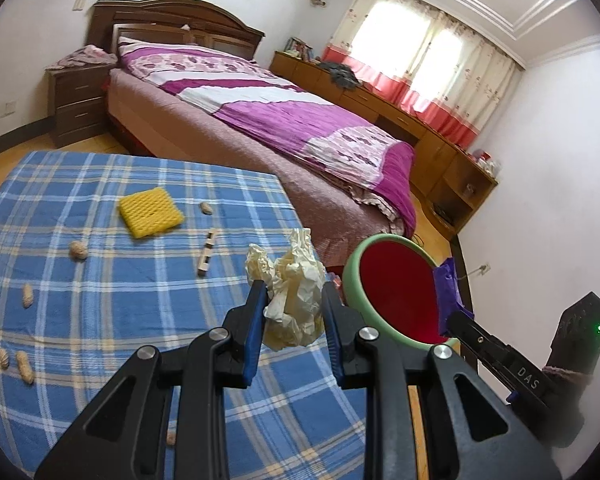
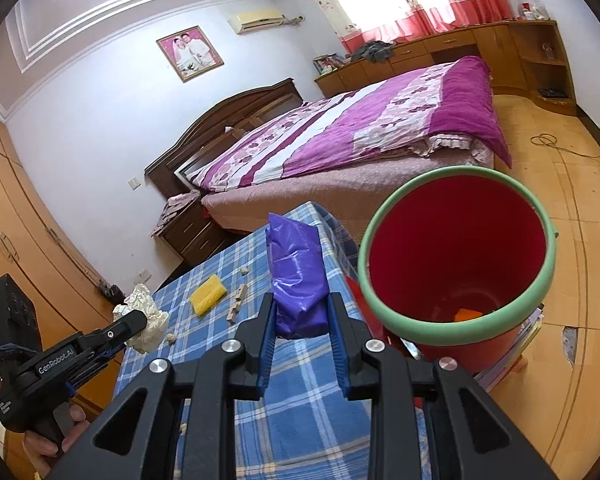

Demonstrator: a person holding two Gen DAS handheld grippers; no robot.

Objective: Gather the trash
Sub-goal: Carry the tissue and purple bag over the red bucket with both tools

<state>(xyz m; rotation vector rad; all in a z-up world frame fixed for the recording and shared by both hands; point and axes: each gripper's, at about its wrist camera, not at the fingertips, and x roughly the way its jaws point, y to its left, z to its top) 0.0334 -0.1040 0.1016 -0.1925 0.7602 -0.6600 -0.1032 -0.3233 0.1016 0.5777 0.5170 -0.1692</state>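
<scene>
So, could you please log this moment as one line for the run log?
left gripper: shut on crumpled paper | right gripper: shut on purple bag | red bin: beside table | peanuts: uncollected

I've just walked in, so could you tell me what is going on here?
A person is clearing trash off a table with two handheld grippers. The left gripper holds a crumpled tissue, the right gripper a purple bag, both near the red bin. Peanuts, a yellow sponge and a small wooden piece remain on the checked cloth.
</scene>
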